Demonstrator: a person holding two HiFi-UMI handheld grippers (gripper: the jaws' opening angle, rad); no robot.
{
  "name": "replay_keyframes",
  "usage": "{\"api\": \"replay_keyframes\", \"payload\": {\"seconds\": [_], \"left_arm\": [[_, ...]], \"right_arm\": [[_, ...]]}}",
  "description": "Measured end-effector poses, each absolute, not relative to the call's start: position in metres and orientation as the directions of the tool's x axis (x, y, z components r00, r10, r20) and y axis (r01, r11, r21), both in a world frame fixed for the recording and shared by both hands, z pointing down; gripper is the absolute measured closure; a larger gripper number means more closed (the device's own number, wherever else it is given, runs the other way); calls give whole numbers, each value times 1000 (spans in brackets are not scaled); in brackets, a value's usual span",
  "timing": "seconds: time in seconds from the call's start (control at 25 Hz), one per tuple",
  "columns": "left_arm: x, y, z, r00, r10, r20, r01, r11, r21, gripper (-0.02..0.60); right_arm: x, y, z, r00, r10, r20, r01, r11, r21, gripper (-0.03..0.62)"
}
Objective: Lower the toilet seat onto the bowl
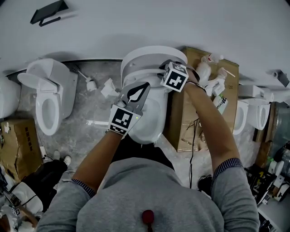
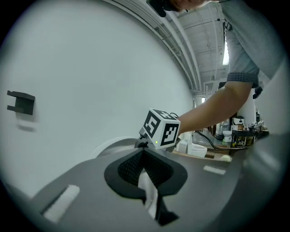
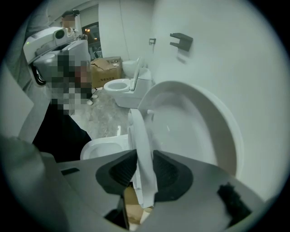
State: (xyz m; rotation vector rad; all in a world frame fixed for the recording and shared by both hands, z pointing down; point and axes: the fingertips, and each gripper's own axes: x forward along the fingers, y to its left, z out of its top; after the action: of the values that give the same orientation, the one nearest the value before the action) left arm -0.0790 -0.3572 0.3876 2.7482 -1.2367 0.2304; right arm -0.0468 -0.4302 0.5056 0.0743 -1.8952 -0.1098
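A white toilet stands against the wall with its lid (image 1: 152,53) raised. The toilet seat (image 3: 137,136) stands nearly upright, edge-on, a little away from the lid (image 3: 195,131) and above the bowl (image 3: 100,147). My right gripper (image 3: 141,158) is at the seat's upper rim, its pads against both faces of the thin edge; in the head view it (image 1: 162,69) is at the toilet's top right. My left gripper (image 1: 147,85) hovers over the bowl (image 1: 152,122), jaw tips together and nothing held; its own view (image 2: 143,155) looks at the wall.
A second toilet (image 1: 47,97) stands at the left and a third (image 1: 253,113) at the right. Flattened cardboard (image 1: 188,118) with spray bottles (image 1: 210,72) lies right of the bowl. A toilet brush (image 1: 88,82) and a box (image 1: 13,147) sit on the grey floor. A black bracket (image 1: 47,12) hangs on the wall.
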Motion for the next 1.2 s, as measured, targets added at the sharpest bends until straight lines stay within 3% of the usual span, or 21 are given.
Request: {"api": "replay_keyframes", "payload": {"seconds": [0.4,1.2], "left_arm": [[-78,-345,380,677,-716,170,-731,-681,44,575],[-72,-306,384,708,-685,174,-701,-710,58,575]], "right_arm": [[-44,-408,504,-315,-96,944,-37,995,89,428],[-37,-353,500,-356,-125,926,-115,989,90,424]]}}
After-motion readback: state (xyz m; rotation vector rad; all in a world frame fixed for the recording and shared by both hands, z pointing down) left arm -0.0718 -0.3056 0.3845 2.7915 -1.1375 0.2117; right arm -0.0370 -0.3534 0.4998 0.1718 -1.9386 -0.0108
